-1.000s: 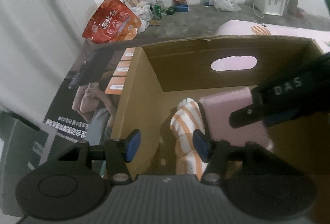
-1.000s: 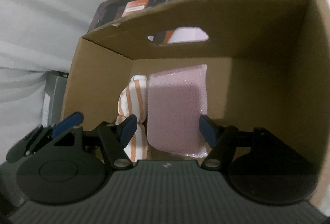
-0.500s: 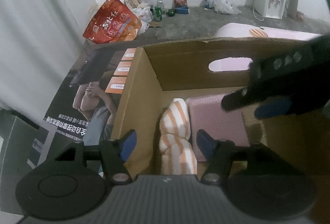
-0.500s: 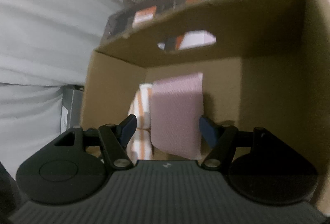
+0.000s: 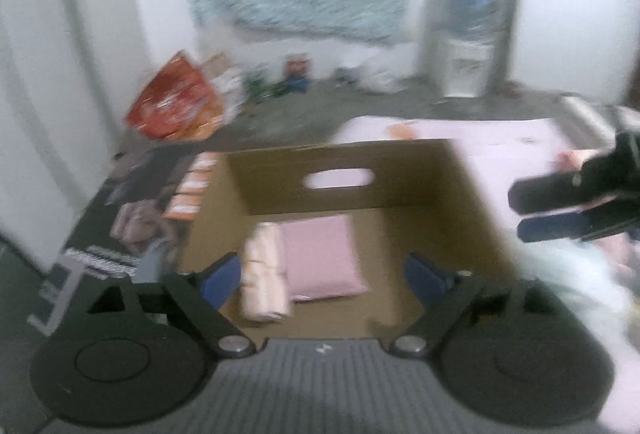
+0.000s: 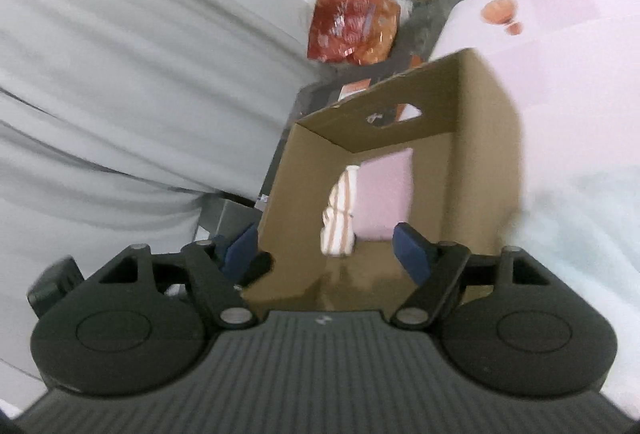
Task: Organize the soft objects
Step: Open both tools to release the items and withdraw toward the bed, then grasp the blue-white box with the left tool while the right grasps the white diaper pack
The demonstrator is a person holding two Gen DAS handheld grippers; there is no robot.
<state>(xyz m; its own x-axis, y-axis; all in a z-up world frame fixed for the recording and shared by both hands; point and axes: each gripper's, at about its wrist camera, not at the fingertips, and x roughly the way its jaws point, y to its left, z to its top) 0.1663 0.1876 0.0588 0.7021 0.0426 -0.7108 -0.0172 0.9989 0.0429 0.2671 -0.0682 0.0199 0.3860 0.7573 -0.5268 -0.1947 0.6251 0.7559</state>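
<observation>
An open cardboard box (image 5: 440, 202) holds a pink cushion (image 5: 320, 254) lying flat, with a folded orange-and-white striped cloth (image 5: 264, 282) against its left side. In the right wrist view the same pink cushion (image 6: 386, 194) and striped cloth (image 6: 340, 210) lie deep in the box (image 6: 476, 138). My left gripper (image 5: 324, 278) hovers above the box; its jaws are opening with nothing pressed between them. My right gripper (image 6: 325, 252) is also drawn back from the box, its jaws opening and empty. In the left wrist view it shows as the right gripper (image 5: 560, 206) outside the box's right wall.
The box stands beside a bed with a pink sheet (image 6: 560, 34) and a pale blue cloth (image 5: 560, 286). A dark printed carton (image 5: 120, 218) lies to its left. An orange snack bag (image 5: 176, 106), a water dispenser (image 5: 468, 46) and a white curtain (image 6: 120, 74) lie beyond.
Both grippers have pulled back and up out of the box and their jaws have widened. The right gripper left the box for its right side. The cushion and striped cloth stay inside.
</observation>
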